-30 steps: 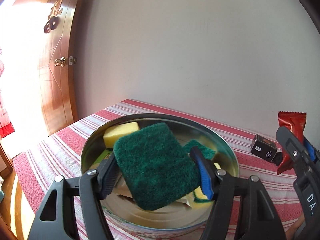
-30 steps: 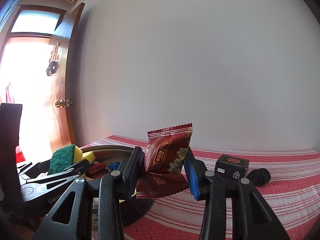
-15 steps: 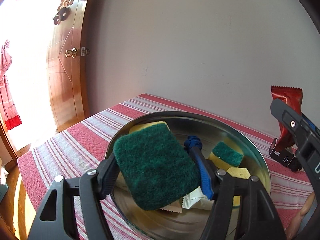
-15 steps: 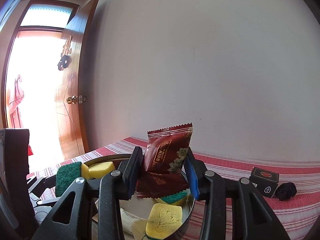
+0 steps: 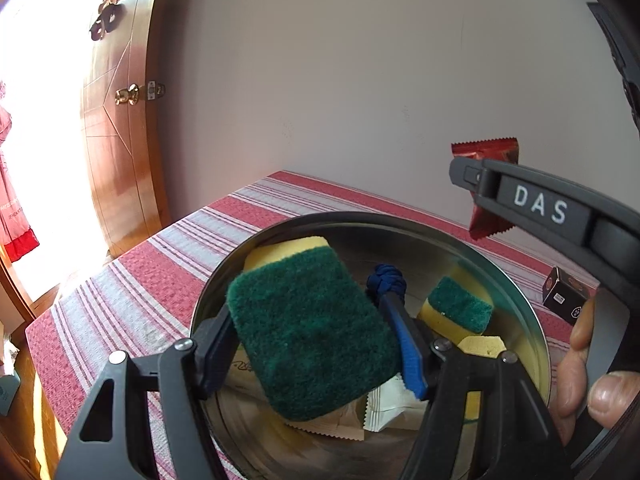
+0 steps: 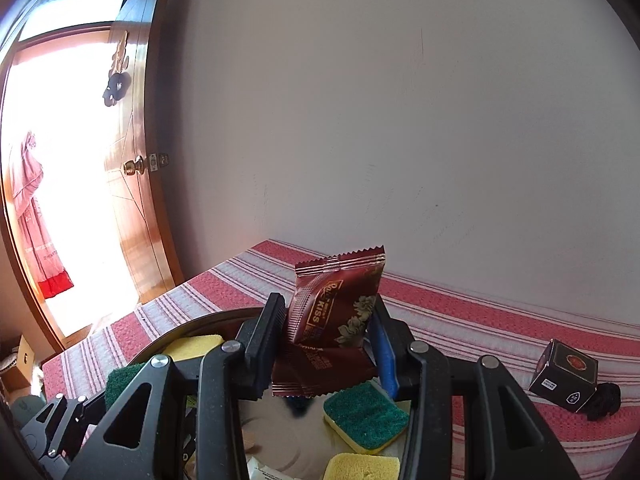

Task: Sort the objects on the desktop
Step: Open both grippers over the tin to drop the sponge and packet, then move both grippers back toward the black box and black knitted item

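Note:
My left gripper (image 5: 312,344) is shut on a green-topped scouring sponge (image 5: 312,332) and holds it over the round metal basin (image 5: 516,292). Inside the basin lie a yellow sponge (image 5: 288,246), a green-and-yellow sponge (image 5: 458,310), a blue knotted cord (image 5: 386,282) and pale sachets (image 5: 386,406). My right gripper (image 6: 328,344) is shut on dark red snack packets (image 6: 336,304), hanging above the basin (image 6: 188,326) and its sponges (image 6: 364,416). In the left wrist view the right gripper's finger (image 5: 540,204) crosses in front of the red packet (image 5: 486,152).
A small black box (image 6: 564,376) and a black lump (image 6: 604,400) lie on the red-striped tablecloth (image 6: 460,312) to the right of the basin. The table meets a plain wall behind. A wooden door (image 5: 120,120) stands open at left. A hand (image 5: 592,376) grips the right tool.
Both grippers have moved over the basin, the right one much more. The black box has slid to the right in both views. Each gripper still holds its object.

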